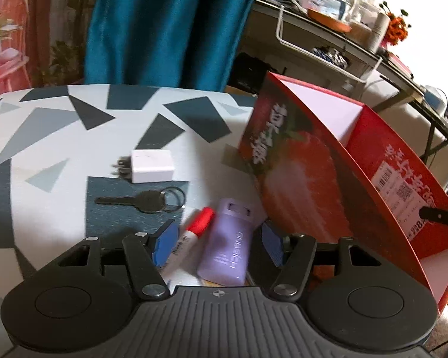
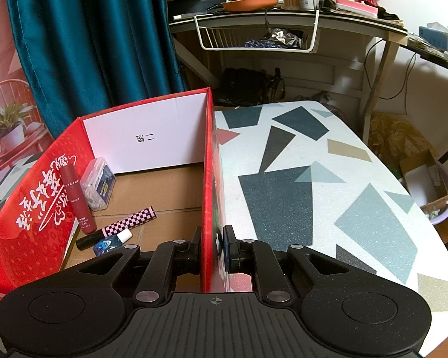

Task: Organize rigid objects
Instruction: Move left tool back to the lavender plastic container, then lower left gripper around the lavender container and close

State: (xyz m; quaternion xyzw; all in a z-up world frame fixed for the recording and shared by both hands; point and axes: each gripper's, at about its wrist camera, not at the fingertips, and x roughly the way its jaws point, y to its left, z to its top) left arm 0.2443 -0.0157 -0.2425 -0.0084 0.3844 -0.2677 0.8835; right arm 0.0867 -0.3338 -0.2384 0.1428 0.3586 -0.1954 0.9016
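Observation:
My left gripper (image 1: 218, 246) hangs low over the patterned table (image 1: 44, 149), open, its blue pads (image 1: 164, 244) on either side of a lilac bottle (image 1: 230, 244) and a red-capped marker (image 1: 198, 223). The pads do not press on either. Beyond them lie a black key with a ring (image 1: 143, 201) and a white charger plug (image 1: 150, 165). The red box (image 1: 298, 164) stands to the right. My right gripper (image 2: 213, 250) is shut on the red box's side wall (image 2: 207, 164). Inside the box lie a dark red tube (image 2: 76, 197), a clear plastic case (image 2: 98, 183), a checkered pen (image 2: 128, 222) and a small blue bottle (image 2: 110, 243).
A teal curtain (image 2: 83, 29) hangs behind the table. A cluttered desk (image 2: 283, 15) with a white wire basket (image 2: 254, 38) stands at the back right. Right of the box, the table top (image 2: 313, 179) shows only its pattern; a tub with cardboard (image 2: 433, 185) sits on the floor beyond.

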